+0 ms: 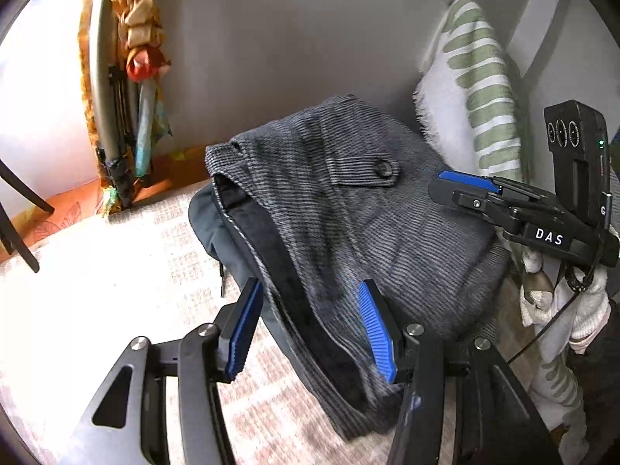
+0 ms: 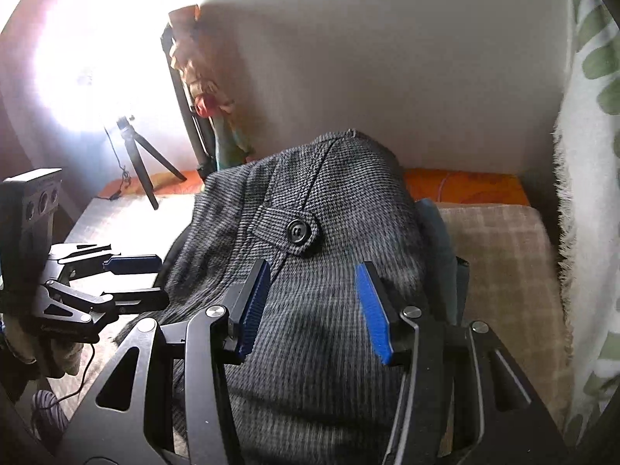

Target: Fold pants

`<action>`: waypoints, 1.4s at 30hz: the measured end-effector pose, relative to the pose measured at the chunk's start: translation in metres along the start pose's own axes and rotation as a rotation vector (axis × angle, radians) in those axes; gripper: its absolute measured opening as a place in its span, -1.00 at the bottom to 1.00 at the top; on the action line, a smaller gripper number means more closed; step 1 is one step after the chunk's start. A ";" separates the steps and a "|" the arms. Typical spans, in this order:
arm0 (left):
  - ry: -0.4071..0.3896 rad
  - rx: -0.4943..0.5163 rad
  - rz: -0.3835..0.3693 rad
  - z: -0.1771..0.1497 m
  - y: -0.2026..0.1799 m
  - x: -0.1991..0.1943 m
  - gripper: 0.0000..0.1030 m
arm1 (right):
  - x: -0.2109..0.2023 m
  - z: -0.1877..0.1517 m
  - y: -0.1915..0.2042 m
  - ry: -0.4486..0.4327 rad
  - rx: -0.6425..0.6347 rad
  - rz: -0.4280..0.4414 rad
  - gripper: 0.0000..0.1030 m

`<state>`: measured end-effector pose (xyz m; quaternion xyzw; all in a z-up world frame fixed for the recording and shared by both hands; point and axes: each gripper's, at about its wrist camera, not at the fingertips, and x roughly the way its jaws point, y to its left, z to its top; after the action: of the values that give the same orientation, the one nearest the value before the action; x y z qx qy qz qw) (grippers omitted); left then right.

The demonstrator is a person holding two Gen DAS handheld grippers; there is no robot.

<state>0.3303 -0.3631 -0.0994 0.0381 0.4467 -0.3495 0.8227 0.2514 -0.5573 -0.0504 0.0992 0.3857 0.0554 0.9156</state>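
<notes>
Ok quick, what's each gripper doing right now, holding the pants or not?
Left gripper: open, holding nothing, over the grey pants.
Right gripper: open, holding nothing, over the same pants.

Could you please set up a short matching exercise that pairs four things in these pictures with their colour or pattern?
Things:
1. pants
2. pocket button
3. gripper pads
4. pillow

Colours:
A. white with green stripes
B. blue
C. grey woven check
D. black

Pairs: 1-C, 2-D, 3-B, 4-A
</notes>
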 end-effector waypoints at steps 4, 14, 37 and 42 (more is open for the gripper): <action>-0.018 0.025 -0.012 -0.009 -0.013 -0.019 -0.05 | -0.025 -0.011 0.002 -0.025 0.034 0.001 -0.06; -0.125 0.075 0.013 -0.042 -0.045 -0.085 -0.05 | -0.093 -0.045 0.034 -0.119 0.084 -0.035 0.26; -0.276 0.107 0.136 -0.121 -0.065 -0.158 0.43 | -0.143 -0.123 0.129 -0.212 0.106 -0.158 0.92; -0.298 0.123 0.186 -0.131 -0.064 -0.167 0.43 | -0.141 -0.132 0.142 -0.239 0.127 -0.179 1.00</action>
<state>0.1389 -0.2718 -0.0346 0.0773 0.2923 -0.3003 0.9046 0.0549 -0.4262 -0.0107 0.1280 0.2841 -0.0631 0.9481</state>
